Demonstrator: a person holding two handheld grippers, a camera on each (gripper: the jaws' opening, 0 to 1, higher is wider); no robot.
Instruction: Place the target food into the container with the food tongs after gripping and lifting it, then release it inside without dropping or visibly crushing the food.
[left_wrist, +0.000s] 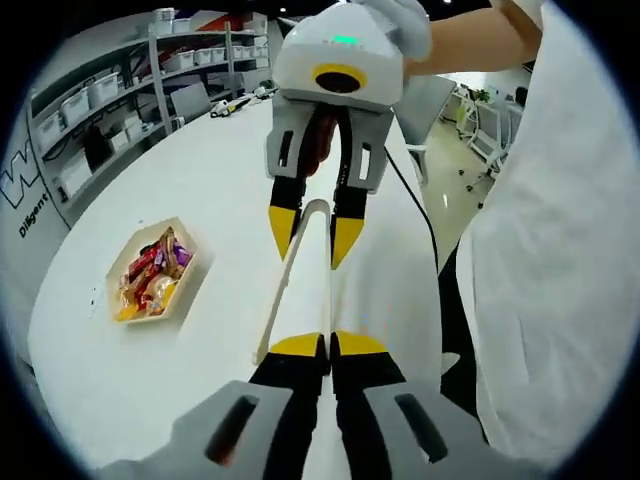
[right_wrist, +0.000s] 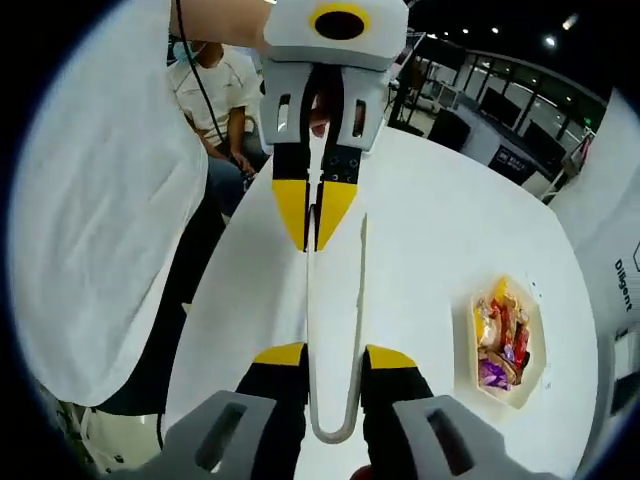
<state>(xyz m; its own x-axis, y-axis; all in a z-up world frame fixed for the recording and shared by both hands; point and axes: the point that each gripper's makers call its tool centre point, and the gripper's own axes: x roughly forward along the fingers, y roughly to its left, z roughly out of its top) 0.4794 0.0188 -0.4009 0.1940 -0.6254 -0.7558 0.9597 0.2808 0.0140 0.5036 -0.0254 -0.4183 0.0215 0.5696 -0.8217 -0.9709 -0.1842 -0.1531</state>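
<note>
Both grippers meet on the white food tongs (right_wrist: 335, 330), which hang in the air over the white table (left_wrist: 200, 190). In the right gripper view, the right gripper (right_wrist: 335, 356) straddles the looped hinge end of the tongs with its jaws standing a little apart, while the left gripper (right_wrist: 312, 218) pinches one arm near the tip. In the left gripper view its own jaws (left_wrist: 328, 345) sit nearly together on that arm. The tongs stand slightly open, arms splayed toward the tips, and hold nothing. The wrapped snacks (left_wrist: 152, 275) (the target food, most likely) lie in a hexagonal tray (left_wrist: 125, 262) well off to the side, untouched. To do this hand-over well, the right gripper should probably settle its squeeze midway along both arms before the left lets go, so the tongs neither twist nor slip. Which container receives the food I cannot tell.
</note>
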